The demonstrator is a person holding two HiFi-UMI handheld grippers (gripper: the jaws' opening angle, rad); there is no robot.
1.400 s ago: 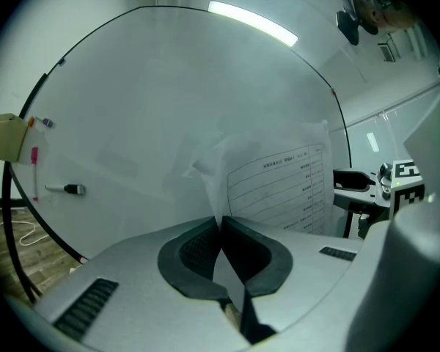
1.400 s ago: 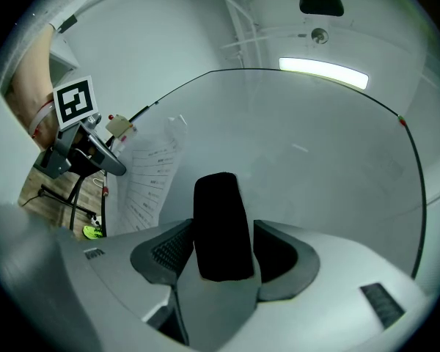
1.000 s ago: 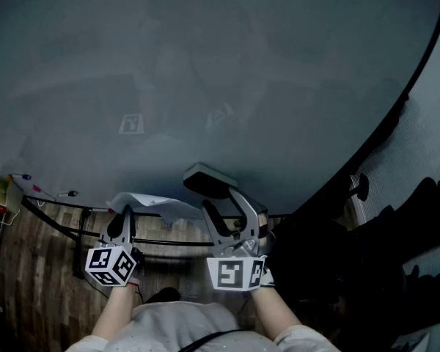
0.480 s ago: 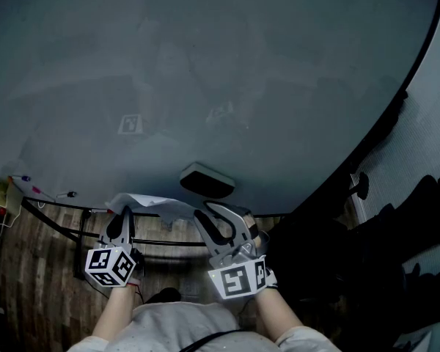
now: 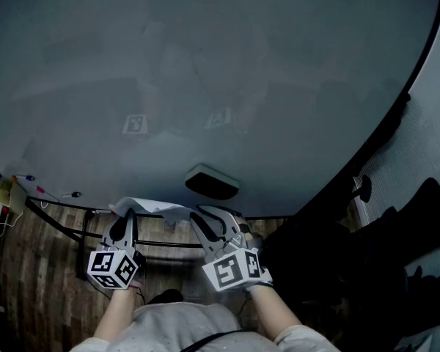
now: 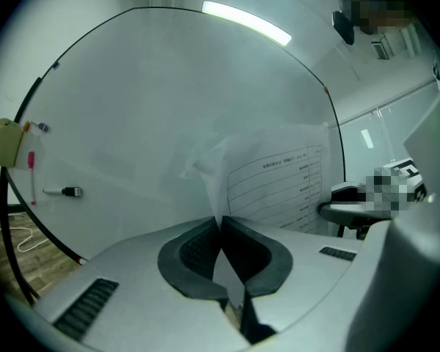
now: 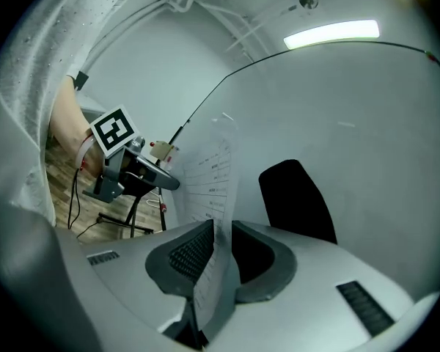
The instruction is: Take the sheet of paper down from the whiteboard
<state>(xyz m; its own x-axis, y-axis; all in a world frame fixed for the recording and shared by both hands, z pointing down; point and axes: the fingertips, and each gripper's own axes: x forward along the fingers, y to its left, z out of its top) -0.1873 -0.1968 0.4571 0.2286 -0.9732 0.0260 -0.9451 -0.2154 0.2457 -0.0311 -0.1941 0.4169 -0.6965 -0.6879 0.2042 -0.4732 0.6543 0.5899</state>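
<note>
The whiteboard (image 5: 205, 64) fills the background. The sheet of paper (image 6: 279, 185) projects from its lower part, below a black block (image 5: 213, 183). The left gripper (image 6: 220, 222) is clamped on the sheet. The right gripper (image 7: 218, 229) is closing its jaws around the sheet, with a gap remaining. The step in hand appears to be securing a second hold. The next move likely calls for an even pull away from the board.

Print on the paper (image 6: 279, 189) is too small to read; the whiteboard (image 5: 205, 64) is cut off at the top.

Left hand-held gripper (image 5: 123, 213) clamped on paper (image 5: 151, 206), right hand-held gripper (image 5: 213, 217) closing around it
</note>
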